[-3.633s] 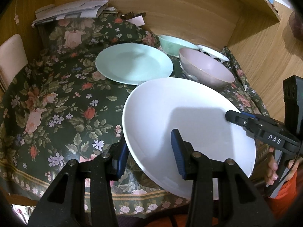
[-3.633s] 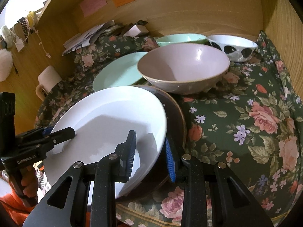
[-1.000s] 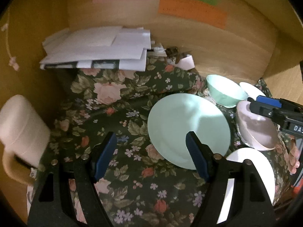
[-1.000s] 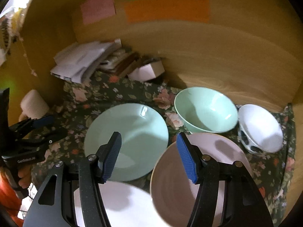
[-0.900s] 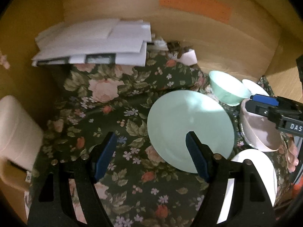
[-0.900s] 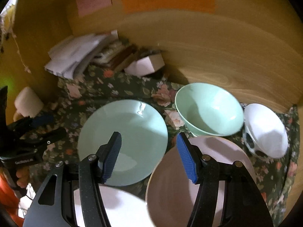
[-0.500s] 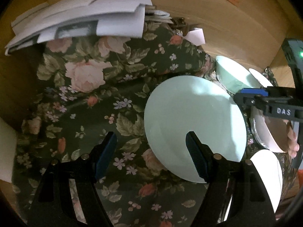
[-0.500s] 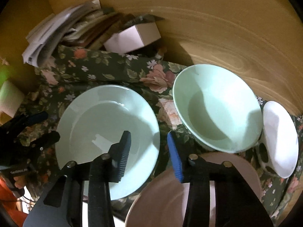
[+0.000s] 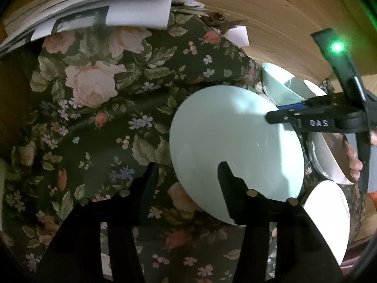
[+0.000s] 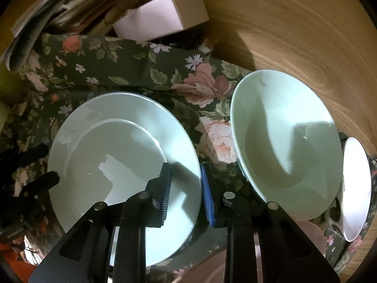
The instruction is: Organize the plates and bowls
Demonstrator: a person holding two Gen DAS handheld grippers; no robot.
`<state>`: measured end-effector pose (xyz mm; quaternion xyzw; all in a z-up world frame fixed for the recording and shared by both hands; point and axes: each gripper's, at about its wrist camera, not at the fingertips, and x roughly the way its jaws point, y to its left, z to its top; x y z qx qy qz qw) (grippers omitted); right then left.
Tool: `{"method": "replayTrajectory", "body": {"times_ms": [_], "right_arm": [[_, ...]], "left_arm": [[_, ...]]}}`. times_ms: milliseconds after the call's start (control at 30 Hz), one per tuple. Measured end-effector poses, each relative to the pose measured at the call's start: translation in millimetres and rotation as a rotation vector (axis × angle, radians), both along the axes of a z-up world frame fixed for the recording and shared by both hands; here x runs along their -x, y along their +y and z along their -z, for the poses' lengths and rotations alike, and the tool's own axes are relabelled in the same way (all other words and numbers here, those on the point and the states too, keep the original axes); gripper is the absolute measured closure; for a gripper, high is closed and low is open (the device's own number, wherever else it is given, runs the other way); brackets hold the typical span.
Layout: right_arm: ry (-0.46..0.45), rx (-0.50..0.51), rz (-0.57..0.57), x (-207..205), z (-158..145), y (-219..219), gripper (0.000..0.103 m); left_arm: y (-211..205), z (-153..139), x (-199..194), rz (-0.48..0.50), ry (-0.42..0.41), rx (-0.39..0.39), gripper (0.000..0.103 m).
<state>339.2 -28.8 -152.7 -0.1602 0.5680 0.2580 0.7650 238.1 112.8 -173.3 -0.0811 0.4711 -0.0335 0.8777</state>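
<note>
Down at the right gripper (image 10: 186, 188), the 2 jaws have just been closing and straddle the right rim of the mint plate (image 10: 122, 169), 1 finger over the plate's face, the other outside its edge; whether the pads press on it yet I cannot tell. Meanwhile the left gripper (image 9: 186, 176) has also been closing, its jaws apart astride the plate's left rim, not yet pinching. That plate lies mid-way on the floral cloth (image 9: 99, 99). Just right of it sits the mint bowl (image 10: 282, 141), then a white bowl (image 10: 355, 184) at the cloth's right edge. Papers (image 9: 94, 7) fill the far left corner.
</note>
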Motion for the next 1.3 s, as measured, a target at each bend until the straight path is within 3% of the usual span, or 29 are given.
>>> {"method": "replayTrajectory", "body": {"times_ms": [267, 667, 933, 1167, 1300], "right_arm": [[0.072, -0.102, -0.009, 1.2, 2.1, 17.8, 0.080], [0.062, -0.126, -0.087, 38.1, 5.3, 56.5, 0.080], [0.079, -0.147, -0.073, 53.8, 17.3, 52.1, 0.077], [0.016, -0.155, -0.067, 83.9, 26.5, 51.7, 0.075], [-0.030, -0.156, -0.081, 92.8, 15.8, 45.6, 0.076]], "left_arm": [[24.0, 1.6, 18.1, -0.032, 0.018, 0.038, 0.058], [48.8, 7.4, 44.0, -0.078, 0.032, 0.007, 0.058], [49.9, 6.8, 48.5, -0.080, 0.022, -0.003, 0.058], [47.5, 4.6, 49.6, -0.079, 0.019, -0.017, 0.058], [45.9, 1.5, 46.9, -0.088, 0.009, -0.010, 0.058]]}}
